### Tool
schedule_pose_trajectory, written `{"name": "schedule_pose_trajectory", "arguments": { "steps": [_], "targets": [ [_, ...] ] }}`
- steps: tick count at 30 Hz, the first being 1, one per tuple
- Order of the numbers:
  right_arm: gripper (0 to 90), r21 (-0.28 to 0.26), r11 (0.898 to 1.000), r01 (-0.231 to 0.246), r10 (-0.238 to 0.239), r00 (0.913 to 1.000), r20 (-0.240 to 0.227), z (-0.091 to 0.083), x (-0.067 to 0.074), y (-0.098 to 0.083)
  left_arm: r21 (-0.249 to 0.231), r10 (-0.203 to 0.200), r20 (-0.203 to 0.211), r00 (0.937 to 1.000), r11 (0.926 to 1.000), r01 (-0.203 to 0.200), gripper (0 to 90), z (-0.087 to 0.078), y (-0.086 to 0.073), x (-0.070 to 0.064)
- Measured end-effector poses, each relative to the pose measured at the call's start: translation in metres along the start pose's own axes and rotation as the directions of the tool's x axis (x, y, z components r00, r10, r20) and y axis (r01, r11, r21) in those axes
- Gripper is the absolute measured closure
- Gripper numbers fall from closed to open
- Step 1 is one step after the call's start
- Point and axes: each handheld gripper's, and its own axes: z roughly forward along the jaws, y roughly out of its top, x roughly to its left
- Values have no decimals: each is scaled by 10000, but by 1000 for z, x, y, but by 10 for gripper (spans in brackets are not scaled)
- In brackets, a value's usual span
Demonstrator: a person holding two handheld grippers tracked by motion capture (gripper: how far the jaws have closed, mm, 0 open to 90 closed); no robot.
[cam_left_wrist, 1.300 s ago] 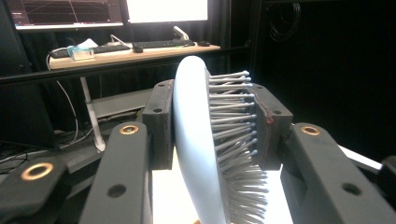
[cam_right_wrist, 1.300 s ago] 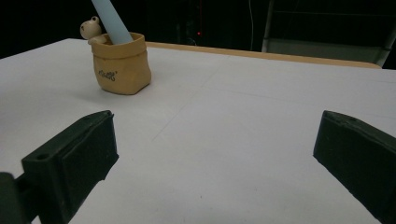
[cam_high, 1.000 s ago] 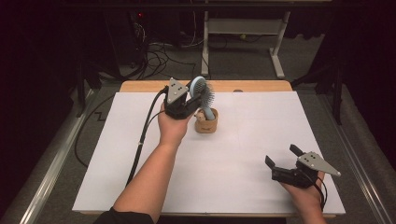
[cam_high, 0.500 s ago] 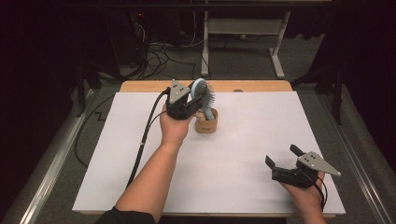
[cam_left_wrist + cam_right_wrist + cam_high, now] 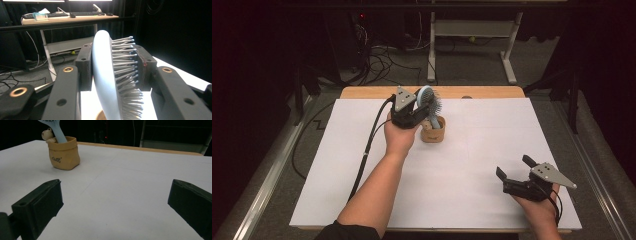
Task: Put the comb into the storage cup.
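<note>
A pale blue hairbrush (image 5: 430,102) stands head-up with its handle (image 5: 58,132) down in a small tan pot (image 5: 433,131) at the table's far middle. My left gripper (image 5: 424,107) is shut on the brush head (image 5: 113,75): one pad presses its smooth back, the other its bristles. The pot (image 5: 64,153) has a small figure on its rim. My right gripper (image 5: 514,167) rests low near the front right of the table, its jaws wide open with nothing between them (image 5: 112,202).
A white sheet (image 5: 472,165) covers the wooden table (image 5: 492,93). Behind the table are cables on the floor and a white desk frame (image 5: 472,35). A metal rail (image 5: 257,200) runs along the table's left side.
</note>
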Motion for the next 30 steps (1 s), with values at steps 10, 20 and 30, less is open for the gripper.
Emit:
{"name": "schedule_pose_trajectory", "arguments": {
  "steps": [10, 20, 30],
  "targets": [
    [3, 1, 10000, 10, -10, 10000, 9, 0, 0, 0, -6, -66, -41, 10000, 10000, 66, 562, 3, -1, 1],
    [3, 13, 10000, -21, 21, 10000, 15, 0, 0, 0, 11, -169, -124, 9998, 9999, 169, 512, 4, -2, 5],
    [3, 30, 10000, -38, 38, 10000, 14, 0, 0, 0, 75, -175, -98, 9998, 9998, 176, 471, 5, -2, 8]
  ]
}}
